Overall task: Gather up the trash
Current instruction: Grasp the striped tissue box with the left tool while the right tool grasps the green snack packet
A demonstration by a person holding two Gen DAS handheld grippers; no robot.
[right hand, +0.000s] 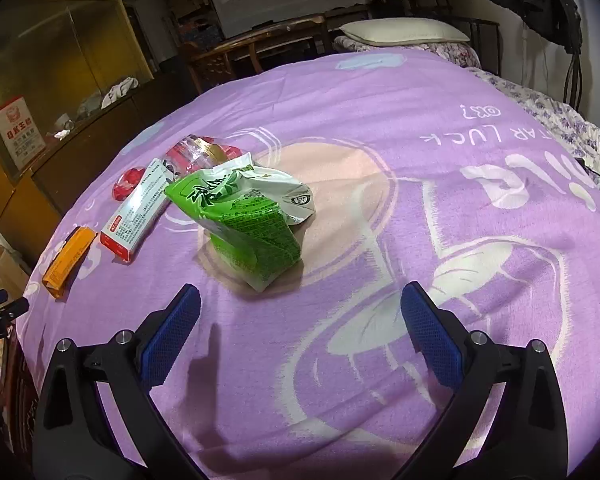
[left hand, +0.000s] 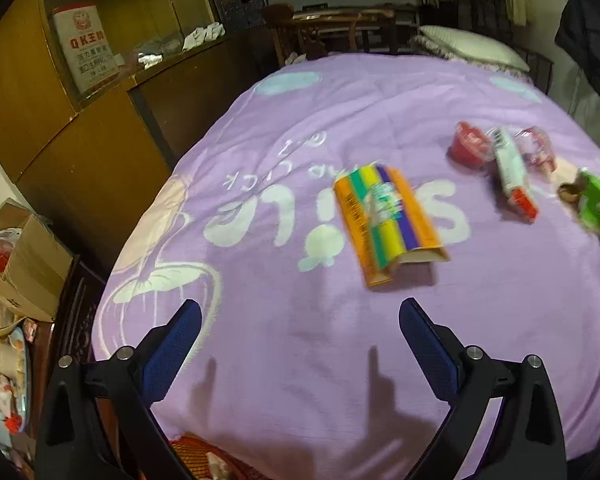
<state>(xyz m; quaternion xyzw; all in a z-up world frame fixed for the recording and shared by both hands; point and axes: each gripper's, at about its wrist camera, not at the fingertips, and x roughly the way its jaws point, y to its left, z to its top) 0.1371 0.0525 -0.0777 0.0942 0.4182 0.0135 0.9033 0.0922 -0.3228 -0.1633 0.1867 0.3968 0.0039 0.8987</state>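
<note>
Trash lies on a purple blanket (left hand: 300, 140) over a bed. In the left wrist view an orange box with coloured stripes (left hand: 388, 220) lies ahead of my open, empty left gripper (left hand: 300, 312). Further right are a red cup (left hand: 470, 146), a white-and-red carton (left hand: 512, 172), a clear wrapper (left hand: 536, 148) and a green bag (left hand: 596, 204). In the right wrist view the crumpled green bag (right hand: 248, 220) sits just ahead of my open, empty right gripper (right hand: 300, 300). The carton (right hand: 140, 212), orange box (right hand: 66, 262), red cup (right hand: 130, 182) and clear wrapper (right hand: 198, 152) lie to its left.
A wooden cabinet (left hand: 80, 152) runs along the bed's left side. An open cardboard box (left hand: 24, 256) with bags stands on the floor at left. An orange basket (left hand: 196, 456) shows under the left gripper. A pillow (right hand: 404, 32) and a wooden chair (right hand: 260, 48) are at the far end.
</note>
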